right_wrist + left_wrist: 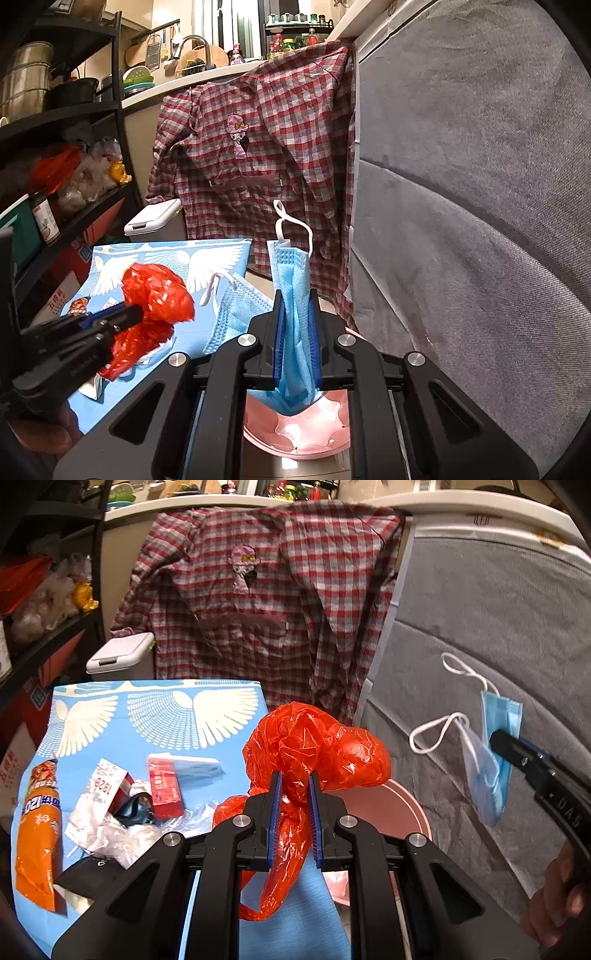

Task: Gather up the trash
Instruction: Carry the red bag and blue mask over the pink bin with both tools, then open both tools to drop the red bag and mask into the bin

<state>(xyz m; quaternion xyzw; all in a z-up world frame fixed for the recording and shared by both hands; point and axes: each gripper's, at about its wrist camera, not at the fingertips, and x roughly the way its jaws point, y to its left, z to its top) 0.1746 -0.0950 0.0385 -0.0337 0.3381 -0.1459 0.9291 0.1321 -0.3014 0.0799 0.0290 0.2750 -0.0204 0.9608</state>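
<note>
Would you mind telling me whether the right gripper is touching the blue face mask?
Touching: the right wrist view shows the right gripper shut on the blue face mask, both pads pressing its folds.

The left gripper (294,775) covers the middle of the red plastic bag (314,746), and the bag's lower tail hangs behind the gripper body. In the right wrist view this bag is motion-blurred at 9 o'clock. The pink bin (295,432) shows only as a partial rim and floor beneath the right gripper (296,295). Print on the orange packet (37,830) is too distorted to read. A hand (557,897) is cut off at 4 o'clock.
</note>
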